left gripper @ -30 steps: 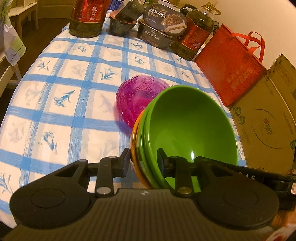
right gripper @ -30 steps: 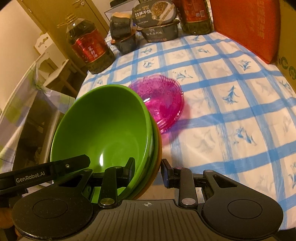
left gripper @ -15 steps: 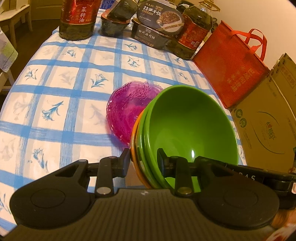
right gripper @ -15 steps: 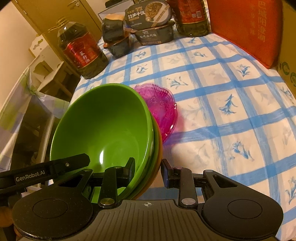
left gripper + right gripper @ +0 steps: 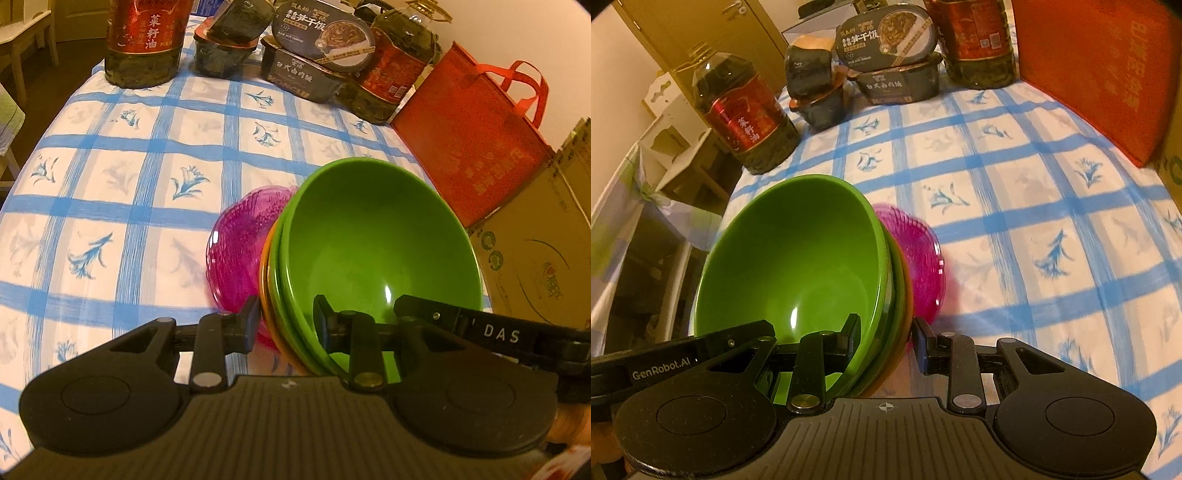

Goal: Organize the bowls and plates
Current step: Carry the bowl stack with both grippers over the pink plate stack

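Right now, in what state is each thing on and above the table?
Bowl stack: two green bowls nested in an orange one, held at opposite rims.
Left gripper: shut on the stack's rim.
Right gripper: shut on the stack's rim.
Pink plates: stacked, partly hidden behind the bowls.
Oil bottle: upright, capped.
Red bag: standing.

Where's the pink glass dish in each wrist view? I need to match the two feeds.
Left wrist: pink glass dish sits centre-left, left of the green bowl stack.
Right wrist: the dish sits centre, right of the stack.
Shared landmark: red bag.
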The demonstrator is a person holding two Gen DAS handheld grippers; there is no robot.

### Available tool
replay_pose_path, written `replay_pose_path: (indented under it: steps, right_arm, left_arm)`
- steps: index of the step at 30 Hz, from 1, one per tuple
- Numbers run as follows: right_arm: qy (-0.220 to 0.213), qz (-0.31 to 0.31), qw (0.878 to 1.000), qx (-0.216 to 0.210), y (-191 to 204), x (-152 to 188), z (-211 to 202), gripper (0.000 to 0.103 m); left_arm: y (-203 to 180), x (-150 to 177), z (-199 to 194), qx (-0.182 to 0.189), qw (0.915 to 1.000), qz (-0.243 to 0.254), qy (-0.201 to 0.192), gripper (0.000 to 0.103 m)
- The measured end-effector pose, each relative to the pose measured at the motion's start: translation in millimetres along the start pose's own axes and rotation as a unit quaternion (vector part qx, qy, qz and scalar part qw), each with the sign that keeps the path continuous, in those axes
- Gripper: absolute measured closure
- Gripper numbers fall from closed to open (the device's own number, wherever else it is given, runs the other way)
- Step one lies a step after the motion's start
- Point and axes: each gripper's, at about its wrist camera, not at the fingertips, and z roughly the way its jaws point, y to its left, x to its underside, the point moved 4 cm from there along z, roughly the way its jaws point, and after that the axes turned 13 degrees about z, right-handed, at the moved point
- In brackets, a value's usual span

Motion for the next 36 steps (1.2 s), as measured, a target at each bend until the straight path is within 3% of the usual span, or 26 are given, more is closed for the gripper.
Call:
replay_pose_path:
  steps: [17, 36]
  right_arm:
    - [0.031, 0.009, 0.999, 0.008, -8, -24, 59, 0.073]
    - [0.028, -0.007, 1.0, 0.012, -9, -23, 73, 0.073]
  left_arm:
    - [24, -25, 52, -0.013, 0.9997, -0.003, 0.021, 0.077]
    - [29, -23, 64, -0.009, 0.9999, -0.004, 0.014, 0.077]
